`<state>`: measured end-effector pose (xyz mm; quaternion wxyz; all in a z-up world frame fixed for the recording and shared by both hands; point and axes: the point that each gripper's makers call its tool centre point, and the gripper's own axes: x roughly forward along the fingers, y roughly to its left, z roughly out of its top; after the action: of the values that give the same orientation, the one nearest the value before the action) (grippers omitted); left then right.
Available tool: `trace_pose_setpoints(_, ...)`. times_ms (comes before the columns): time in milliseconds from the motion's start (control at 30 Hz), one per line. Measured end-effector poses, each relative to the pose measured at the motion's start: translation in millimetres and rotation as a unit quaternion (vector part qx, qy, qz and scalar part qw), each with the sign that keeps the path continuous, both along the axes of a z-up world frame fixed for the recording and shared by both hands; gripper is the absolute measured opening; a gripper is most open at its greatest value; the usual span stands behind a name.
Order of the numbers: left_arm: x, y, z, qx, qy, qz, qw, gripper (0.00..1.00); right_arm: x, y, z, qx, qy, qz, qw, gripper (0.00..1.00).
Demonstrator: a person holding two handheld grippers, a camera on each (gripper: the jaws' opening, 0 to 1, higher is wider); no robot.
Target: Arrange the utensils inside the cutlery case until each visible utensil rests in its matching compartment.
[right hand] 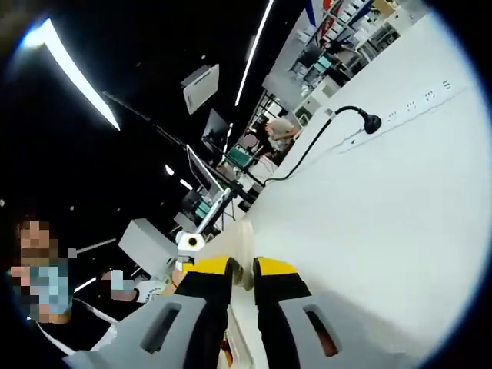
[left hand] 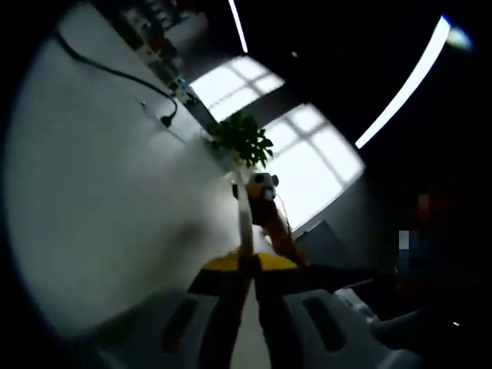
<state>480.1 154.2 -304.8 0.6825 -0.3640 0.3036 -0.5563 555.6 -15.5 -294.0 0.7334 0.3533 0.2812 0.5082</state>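
Neither view looks down on a cutlery case, so which utensil rests in which compartment cannot be told. In the left gripper view the left gripper has its yellow-tipped jaws drawn together on a thin pale utensil, which stands up from between the tips toward a panda figure with an orange body (whether the figure is part of the utensil or lies behind it is unclear). Beyond it a leafy green plant sits near the far edge of a broad white table, and a black cable with a plug runs across that surface; bright windows lie behind. In the right gripper view the right gripper has its jaws close together with a small pale object pinched between the tips; what it is cannot be made out. A white tabletop spreads wide and bare to the right, crossed by a black cable ending in a plug beside a white power strip. Its edge runs up the picture from just left of the jaws, and past it stand desks with monitors and a white roll close to the left jaw.
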Motion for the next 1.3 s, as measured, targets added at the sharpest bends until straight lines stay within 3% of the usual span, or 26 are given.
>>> trace_pose_setpoints(133,1.3,1,-4.2,0.013,0.013,0.015,0.9997,0.06,-11,-2,-4.8,-0.006,0.038,-0.017,0.9991,0.08)
trace_pose_setpoints(333,2.5,7,-3.6,0.021,0.023,0.047,0.9984,0.1,-37,-3,10.9,0.013,0.05,-0.031,0.9982,0.06)
trace_pose_setpoints(400,1.8,8,-6.6,0.04,0.019,0.054,0.9976,0.11,-41,-3,14.4,0.014,0.048,-0.033,0.9982,0.06)
trace_pose_setpoints(500,1.5,10,-12.0,0.078,-0.011,0.066,0.9947,0.13,-46,-5,15.6,0.005,0.041,-0.044,0.9982,0.06)
trace_pose_setpoints(767,-6.8,14,-6.2,0.073,-0.012,0.084,0.9937,0.15,-66,-1,19.3,0.019,0.056,-0.068,0.9959,0.05)
trace_pose_setpoints(1033,-14.0,18,-16.1,0.106,-0.014,0.088,0.9903,0.17,-81,0,18.7,0.012,0.05,-0.073,0.996,0.05)
trace_pose_setpoints(1167,-19.6,24,-19.4,0.136,-0.02,0.096,0.9857,0.18,-82,-4,10.6,0.016,0.071,-0.079,0.9942,0.05)
trace_pose_setpoints(1233,-23.0,27,-24.7,0.169,-0.024,0.097,0.9806,0.19,-83,-5,10.2,0.017,0.073,-0.078,0.9942,0.05)
trace_pose_setpoints(1300,-22.8,28,-24.5,0.178,-0.031,0.105,0.978,0.2,-88,-3,8.4,0.014,0.07,-0.078,0.9944,0.05)
